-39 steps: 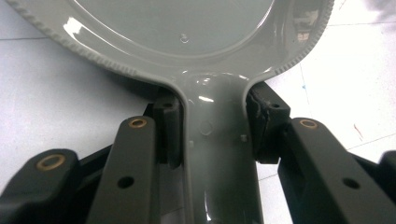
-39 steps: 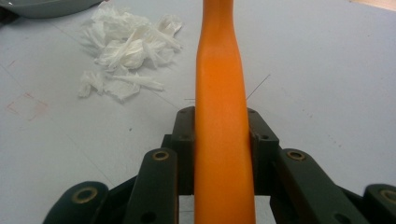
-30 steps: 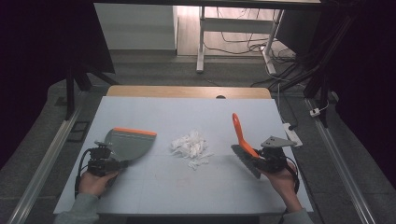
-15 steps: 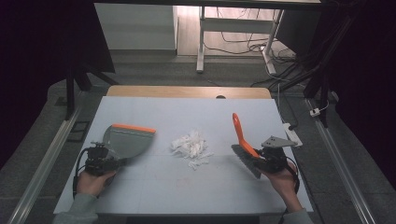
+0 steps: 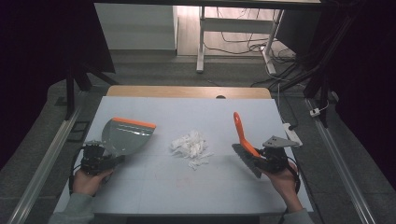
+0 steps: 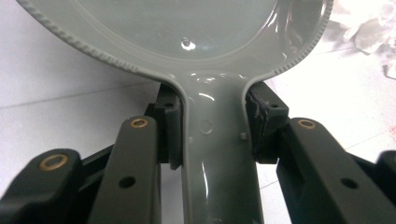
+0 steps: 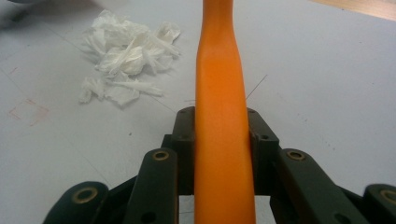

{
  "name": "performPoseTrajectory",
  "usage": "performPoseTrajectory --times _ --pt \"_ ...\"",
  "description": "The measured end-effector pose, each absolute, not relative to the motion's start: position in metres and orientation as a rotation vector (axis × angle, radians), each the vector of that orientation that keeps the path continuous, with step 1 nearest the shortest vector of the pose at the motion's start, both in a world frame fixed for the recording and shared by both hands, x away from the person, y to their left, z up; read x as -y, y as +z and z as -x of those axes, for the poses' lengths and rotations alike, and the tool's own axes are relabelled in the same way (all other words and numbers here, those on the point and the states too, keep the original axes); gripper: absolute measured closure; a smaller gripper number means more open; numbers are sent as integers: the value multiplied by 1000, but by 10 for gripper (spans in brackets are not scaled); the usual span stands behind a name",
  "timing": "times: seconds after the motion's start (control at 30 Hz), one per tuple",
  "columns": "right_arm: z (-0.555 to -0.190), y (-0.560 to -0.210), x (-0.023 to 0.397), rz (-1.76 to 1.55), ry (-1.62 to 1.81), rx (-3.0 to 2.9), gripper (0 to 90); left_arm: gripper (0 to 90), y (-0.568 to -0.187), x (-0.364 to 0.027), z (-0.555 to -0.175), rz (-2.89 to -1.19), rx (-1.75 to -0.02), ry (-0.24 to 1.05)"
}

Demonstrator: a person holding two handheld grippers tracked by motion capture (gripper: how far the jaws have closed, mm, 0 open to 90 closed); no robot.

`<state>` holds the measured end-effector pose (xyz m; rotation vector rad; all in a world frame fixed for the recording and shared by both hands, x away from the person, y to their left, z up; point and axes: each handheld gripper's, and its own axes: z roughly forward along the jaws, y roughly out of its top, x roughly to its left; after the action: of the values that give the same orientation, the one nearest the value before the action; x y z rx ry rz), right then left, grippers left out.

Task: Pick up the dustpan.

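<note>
The left tongs point(image 5: 109, 161) pinch the stiff grey plastic dustpan point(image 5: 125, 136) by its handle; the right tongs point(image 5: 260, 161) clamp the orange-handled brush point(image 5: 243, 140). The white shredded-paper pile point(image 5: 190, 145) on the tabletop point(image 5: 196, 186) looks feather-light and likely to scatter.

A lab or test room is suggested: a table point(image 5: 140, 100) is flanked by floor rails point(image 5: 42, 156), with loose cables point(image 5: 243, 39) and dark curtains point(image 5: 37, 42) seen behind.

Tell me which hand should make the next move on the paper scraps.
Probably the right. Its tool is shut on the orange brush, bristles low beside the paper scraps. The left tool grips the dustpan, its orange lip facing away from the pile.
</note>
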<state>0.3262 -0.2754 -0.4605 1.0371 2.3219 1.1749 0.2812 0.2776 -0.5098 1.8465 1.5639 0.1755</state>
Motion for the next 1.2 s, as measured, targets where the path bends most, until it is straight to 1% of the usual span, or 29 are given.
performPoseTrajectory --times 0.53,0.87,1.2 --pt "-326 -460 275 -1020 1190 -2314 703 614 -501 -289 -276 -1843 -1431 195" --pt "-326 -458 277 -1030 1204 -2301 703 614 -497 -297 -273 -1840 -1364 183" --pt "-325 -457 276 -1026 1209 -2295 703 613 -491 -301 -269 -1873 -1288 186"
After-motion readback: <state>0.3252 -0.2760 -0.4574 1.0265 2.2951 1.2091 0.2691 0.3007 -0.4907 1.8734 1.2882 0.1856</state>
